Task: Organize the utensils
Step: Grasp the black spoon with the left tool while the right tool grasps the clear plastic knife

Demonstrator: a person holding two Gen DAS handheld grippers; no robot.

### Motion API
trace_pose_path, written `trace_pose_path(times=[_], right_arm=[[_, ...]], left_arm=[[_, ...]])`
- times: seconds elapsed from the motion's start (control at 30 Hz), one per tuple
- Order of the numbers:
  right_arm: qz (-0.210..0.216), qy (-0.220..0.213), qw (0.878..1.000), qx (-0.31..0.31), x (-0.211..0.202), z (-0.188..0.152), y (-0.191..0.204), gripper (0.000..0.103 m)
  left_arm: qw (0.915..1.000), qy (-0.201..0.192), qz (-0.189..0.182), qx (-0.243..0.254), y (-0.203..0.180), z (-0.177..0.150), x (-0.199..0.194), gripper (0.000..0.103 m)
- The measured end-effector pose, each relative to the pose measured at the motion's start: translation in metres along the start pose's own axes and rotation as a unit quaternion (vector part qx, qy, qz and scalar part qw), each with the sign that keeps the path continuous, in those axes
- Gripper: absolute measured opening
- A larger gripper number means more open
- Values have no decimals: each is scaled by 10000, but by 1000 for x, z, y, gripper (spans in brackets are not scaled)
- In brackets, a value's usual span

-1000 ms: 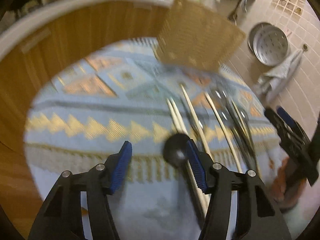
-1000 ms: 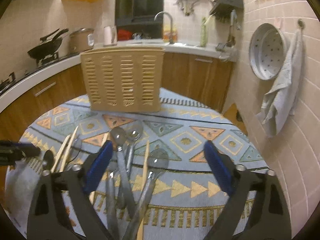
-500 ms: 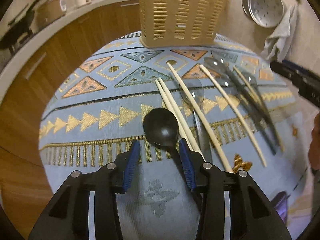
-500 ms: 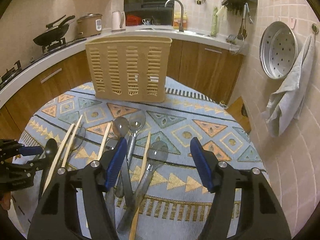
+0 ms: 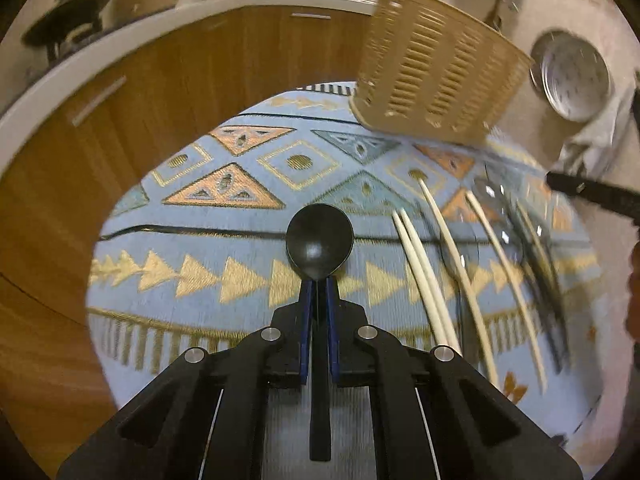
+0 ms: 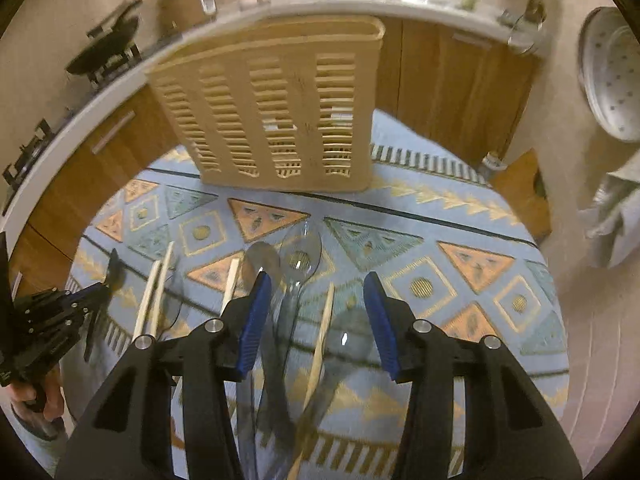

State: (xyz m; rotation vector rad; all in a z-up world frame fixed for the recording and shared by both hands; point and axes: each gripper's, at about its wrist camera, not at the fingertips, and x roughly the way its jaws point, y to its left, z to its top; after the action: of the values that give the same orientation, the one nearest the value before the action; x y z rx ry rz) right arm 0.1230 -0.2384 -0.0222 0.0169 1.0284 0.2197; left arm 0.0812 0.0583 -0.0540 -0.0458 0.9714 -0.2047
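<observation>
My left gripper point(image 5: 318, 280) is shut on the neck of a black spoon point(image 5: 319, 242), held above the patterned blue cloth point(image 5: 224, 280); it also shows in the right wrist view point(image 6: 98, 290) at the far left. A beige slotted utensil basket point(image 5: 436, 84) stands at the cloth's far side, also in the right wrist view point(image 6: 276, 104). My right gripper point(image 6: 316, 316) is open above clear plastic spoons point(image 6: 300, 256) and a pale chopstick point(image 6: 320, 348). More chopsticks point(image 5: 424, 276) lie to the right of the black spoon.
Wooden cabinets point(image 5: 132, 92) with a white counter curve around the table. A metal steamer tray point(image 6: 612, 76) and a grey towel point(image 6: 616, 216) hang on the tiled wall at the right. A wok point(image 6: 104, 48) sits on the stove.
My left gripper closed on the black spoon and lifted it off the cloth, moving left. My right gripper moved lower and closer over the clear spoons, still open.
</observation>
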Motion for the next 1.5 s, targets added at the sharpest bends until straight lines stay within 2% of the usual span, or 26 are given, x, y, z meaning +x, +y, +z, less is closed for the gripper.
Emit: trace_pose_path(times=[0.13,0.23,0.33,0.47,0.57,0.63,0.7,0.73,0.77,0.83,0.97,1.03,1.07,1.13,1.2,1.37,1.5], right_arm=[[533,493,9974,-44,16,1,4,35],[727,810,9939,-153,26,0,17,33],[696,1047,9919,-174,39,5,26,33],[645,1151,9909,-257,49,12,34,33],[660,1411,9876,-209,58,15,39,33],[479,1393,9883,-383,57,14,45,33],[403,1407,9883,-439,59,15,48,33],[390,1435,9879,-442,60,16,49,33],[385,1459,9877,-422,60,16,50,33],[368,1496,9872,-421,63,18,51,33],[275,1545,9860,-568,68,23,59,32],[381,1560,9852,-598,71,25,66,20],[410,1582,9847,-599,73,25,69,5],[364,1572,9849,-629,77,25,74,6],[474,1448,9859,-689,75,21,72,6],[896,1067,9885,-588,58,14,64,6],[1223,438,9894,-644,23,13,63,6]], left_arm=[[9999,-2,-34,-114,2,4,1,5],[10000,15,-14,-92,-1,10,6,5],[9999,55,-57,-131,-1,13,9,6],[9997,123,-126,-152,3,14,9,6],[9997,198,-118,-19,1,16,10,7],[9994,288,-146,153,-1,18,11,13],[9982,402,-336,284,-3,22,12,34],[9975,470,-394,340,-5,26,13,39],[9976,487,-305,381,-6,29,14,46],[9970,514,86,578,-10,36,20,47],[9934,718,343,831,-18,50,33,47],[9906,790,521,991,-28,55,39,46],[9899,790,565,1036,-31,56,41,39],[9896,837,587,1016,-37,60,42,35],[9911,733,535,977,-37,60,38,35],[9978,83,177,626,-28,55,12,35],[9964,-605,-6,591,-36,59,-24,35]])
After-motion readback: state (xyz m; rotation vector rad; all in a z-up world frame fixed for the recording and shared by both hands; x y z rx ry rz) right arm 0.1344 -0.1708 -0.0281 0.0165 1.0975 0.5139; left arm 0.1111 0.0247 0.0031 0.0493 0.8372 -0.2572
